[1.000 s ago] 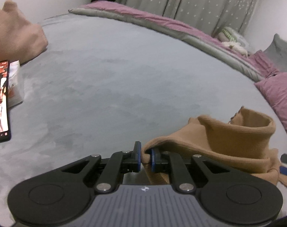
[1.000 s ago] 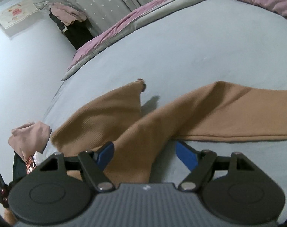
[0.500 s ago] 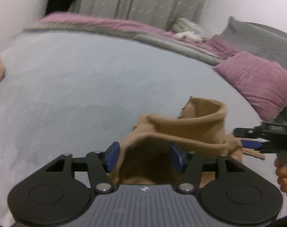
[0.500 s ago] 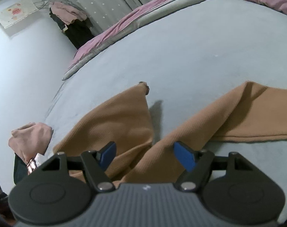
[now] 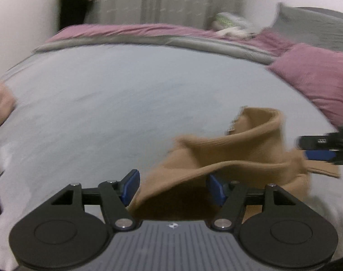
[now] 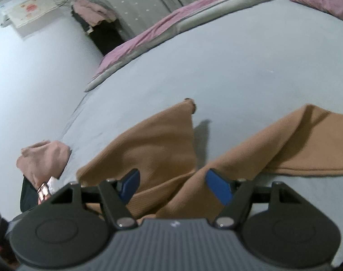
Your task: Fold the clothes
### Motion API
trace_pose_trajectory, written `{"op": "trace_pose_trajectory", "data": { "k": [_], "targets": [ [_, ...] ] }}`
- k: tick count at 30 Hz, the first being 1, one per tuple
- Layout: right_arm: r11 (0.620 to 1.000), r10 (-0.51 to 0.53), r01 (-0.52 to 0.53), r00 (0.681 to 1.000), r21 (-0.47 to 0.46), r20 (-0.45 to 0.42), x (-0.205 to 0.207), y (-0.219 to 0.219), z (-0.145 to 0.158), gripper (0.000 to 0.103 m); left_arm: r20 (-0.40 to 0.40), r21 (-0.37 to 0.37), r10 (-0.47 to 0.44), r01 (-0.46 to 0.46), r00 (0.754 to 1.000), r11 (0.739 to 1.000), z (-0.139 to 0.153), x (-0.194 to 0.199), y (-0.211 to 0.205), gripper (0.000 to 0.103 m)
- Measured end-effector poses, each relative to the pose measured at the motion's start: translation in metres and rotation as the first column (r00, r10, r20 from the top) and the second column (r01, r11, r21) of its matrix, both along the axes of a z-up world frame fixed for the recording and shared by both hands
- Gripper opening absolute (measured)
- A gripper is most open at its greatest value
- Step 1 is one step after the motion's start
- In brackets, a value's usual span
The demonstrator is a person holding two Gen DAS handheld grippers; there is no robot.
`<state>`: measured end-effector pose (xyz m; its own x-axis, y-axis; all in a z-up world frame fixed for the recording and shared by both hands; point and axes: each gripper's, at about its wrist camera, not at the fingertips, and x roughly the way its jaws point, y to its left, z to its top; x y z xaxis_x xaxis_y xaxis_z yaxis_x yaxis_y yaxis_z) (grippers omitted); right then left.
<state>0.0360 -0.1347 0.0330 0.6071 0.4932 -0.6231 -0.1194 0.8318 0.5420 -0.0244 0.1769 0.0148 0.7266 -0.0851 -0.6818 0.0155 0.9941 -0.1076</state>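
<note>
Both hand-held grippers, left (image 5: 172, 186) and right (image 6: 172, 186), stood wide open over the tan garment (image 6: 153, 151) rumpled on the bed (image 6: 239, 56), the left having just released it, so regrasping probably came next.

A tan ribbed knit garment (image 6: 162, 140) lies on the pale grey-blue bed (image 6: 239, 67). Mauve pillow (image 5: 316, 79), grey white-dotted curtain (image 6: 144, 2), dusty-pink cloth bundle (image 6: 45, 158); black tongs (image 5: 173, 187) carry blue pads (image 5: 130, 185).

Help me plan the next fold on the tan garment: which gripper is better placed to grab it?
Probably the right gripper: open, with a raised ridge of the tan garment between its fingers. The left gripper is open too, over looser fabric.
</note>
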Motion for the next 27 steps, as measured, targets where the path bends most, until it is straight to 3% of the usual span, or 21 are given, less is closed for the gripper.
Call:
{"op": "trace_pose_trajectory", "data": {
  "k": [4,7,9,11,12,14,19,22,27],
  "targets": [
    [0.999,0.053,-0.052,0.998,-0.017,0.044,-0.007,0.012,0.008,0.07,-0.032,0.053,0.064,-0.062,0.997,0.997,-0.01,0.003,0.01,0.064],
    [0.994,0.107,-0.104,0.99,-0.039,0.087,-0.014,0.023,0.015,0.071,-0.104,0.079,0.11,-0.102,0.989,0.992,-0.028,0.014,0.015,0.064],
    [0.987,0.153,-0.147,0.981,-0.06,0.122,-0.02,0.034,0.019,0.072,-0.138,0.043,0.137,-0.133,0.981,0.99,-0.038,0.018,0.02,0.051],
    [0.978,0.2,-0.189,0.967,-0.085,0.158,-0.027,0.047,0.024,0.072,-0.148,-0.039,0.139,-0.146,0.979,0.988,-0.04,0.019,0.025,0.023],
    [0.973,0.224,-0.21,0.959,-0.098,0.175,-0.03,0.053,0.026,0.072,-0.147,-0.087,0.135,-0.149,0.98,0.985,-0.04,0.019,0.028,0.018],
    [0.962,0.266,-0.243,0.94,-0.126,0.214,-0.038,0.064,0.03,0.072,-0.111,-0.153,0.129,-0.145,0.985,0.978,-0.035,0.014,0.031,0.006],
    [0.933,0.354,-0.312,0.883,-0.178,0.31,-0.055,0.087,0.044,0.072,0.067,-0.207,0.052,-0.037,0.996,0.978,-0.013,0.002,0.023,0.005],
    [0.926,0.367,-0.306,0.87,-0.222,0.33,-0.06,0.096,0.044,0.072,0.152,-0.221,-0.023,0.057,0.988,0.974,-0.003,-0.005,0.019,0.005],
    [0.909,0.391,-0.293,0.846,-0.296,0.362,-0.067,0.11,0.044,0.071,0.231,-0.212,-0.099,0.15,0.968,0.966,0.008,-0.011,0.016,0.005]
  ]
}}
